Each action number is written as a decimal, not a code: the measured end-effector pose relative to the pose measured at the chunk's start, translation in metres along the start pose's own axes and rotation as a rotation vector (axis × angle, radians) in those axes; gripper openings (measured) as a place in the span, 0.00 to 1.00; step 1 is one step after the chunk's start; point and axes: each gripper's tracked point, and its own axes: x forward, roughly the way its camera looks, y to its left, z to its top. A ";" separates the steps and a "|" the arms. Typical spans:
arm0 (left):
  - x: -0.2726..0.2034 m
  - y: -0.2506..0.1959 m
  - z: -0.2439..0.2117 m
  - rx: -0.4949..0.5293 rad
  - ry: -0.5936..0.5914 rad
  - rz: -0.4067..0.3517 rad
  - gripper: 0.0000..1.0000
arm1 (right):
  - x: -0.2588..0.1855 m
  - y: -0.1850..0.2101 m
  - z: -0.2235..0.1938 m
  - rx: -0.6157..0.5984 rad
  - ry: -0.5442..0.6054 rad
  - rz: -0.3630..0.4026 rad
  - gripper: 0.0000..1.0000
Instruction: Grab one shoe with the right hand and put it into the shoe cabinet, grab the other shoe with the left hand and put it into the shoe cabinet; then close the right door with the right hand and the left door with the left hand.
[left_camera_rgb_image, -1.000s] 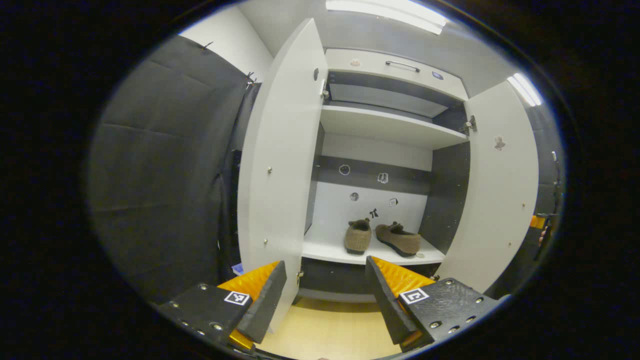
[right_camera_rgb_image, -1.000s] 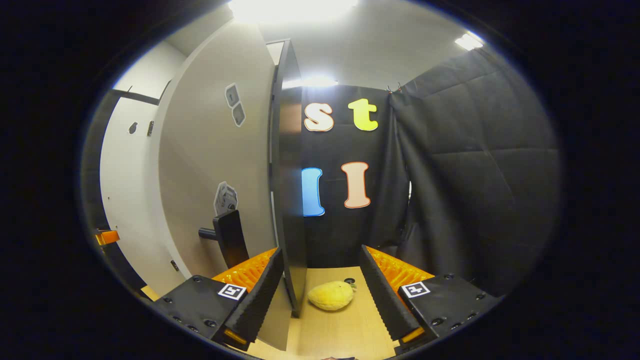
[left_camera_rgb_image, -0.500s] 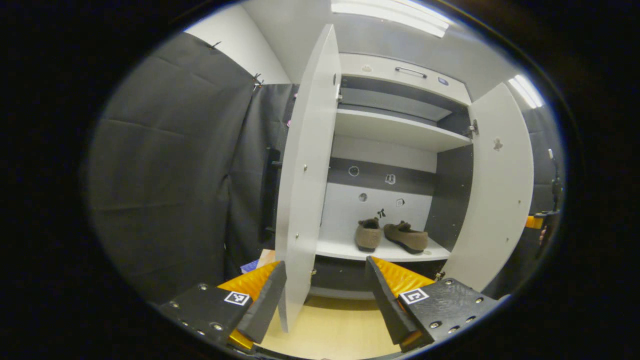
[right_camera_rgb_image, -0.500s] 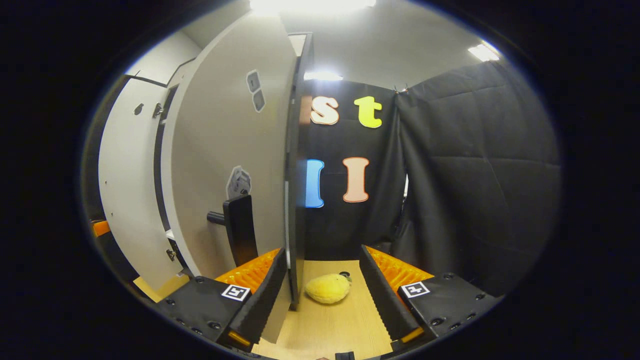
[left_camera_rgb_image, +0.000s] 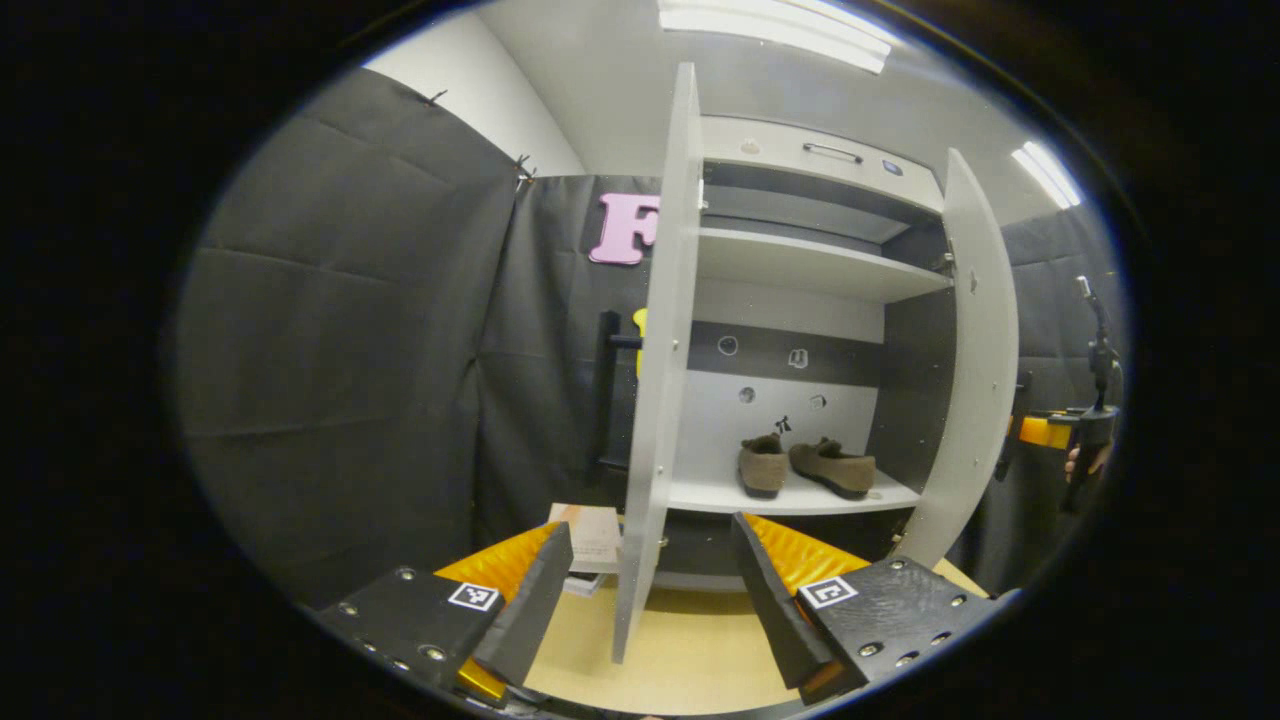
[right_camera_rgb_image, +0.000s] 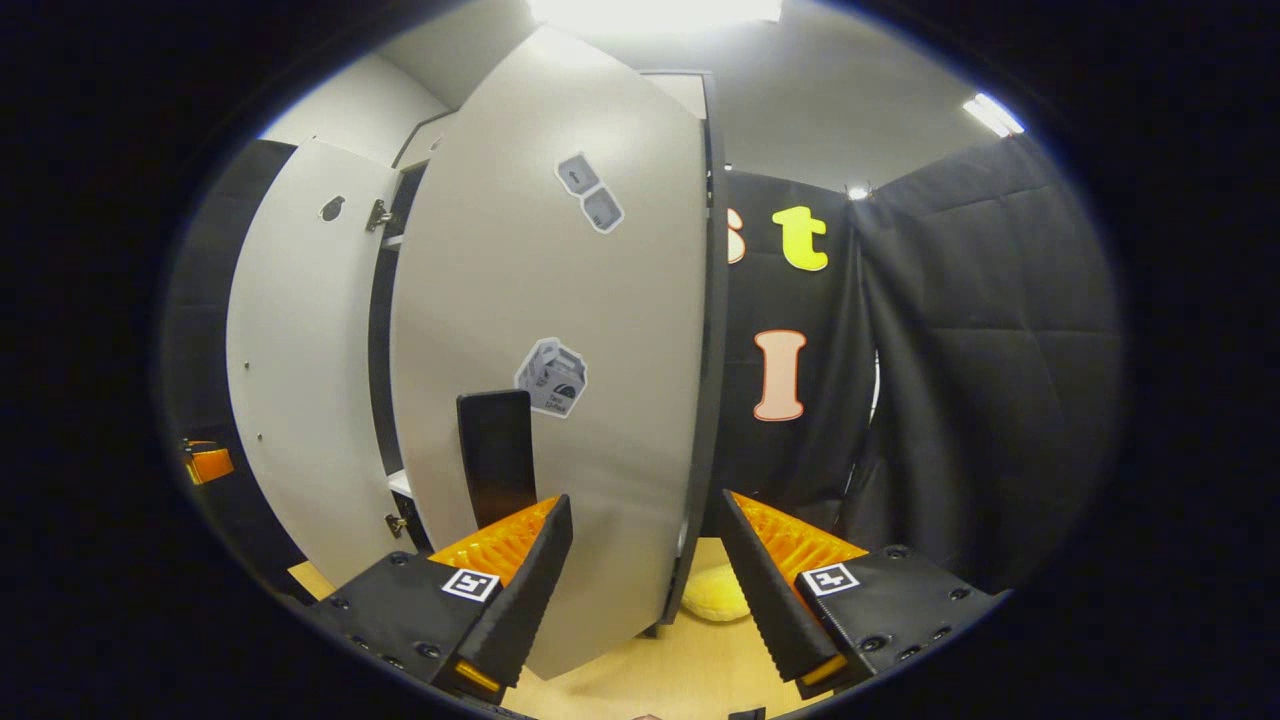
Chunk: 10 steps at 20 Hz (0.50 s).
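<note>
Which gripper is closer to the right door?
Right. The right gripper has the right door edge between its open fingers. The left gripper straddles the left door, across the cabinet.

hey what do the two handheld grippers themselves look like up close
Both look alike. The left gripper and right gripper each have two wedge-shaped fingers with ribbed inner faces, on dark bolted blocks. Each block carries a small square black-and-white marker.

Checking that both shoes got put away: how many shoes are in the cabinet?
2. Both sit side by side on the lower shelf: the left shoe heel toward the camera, the right shoe angled beside it. None seen elsewhere.
</note>
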 end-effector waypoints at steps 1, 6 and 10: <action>-0.004 0.010 0.000 -0.004 -0.002 0.018 0.92 | 0.004 0.013 0.001 0.004 -0.003 0.020 0.87; -0.011 0.066 0.011 -0.024 -0.026 0.116 0.92 | 0.002 0.053 0.005 0.057 -0.024 0.083 0.99; -0.004 0.109 0.029 -0.035 -0.071 0.149 0.92 | 0.000 0.061 0.004 0.054 -0.012 0.061 0.99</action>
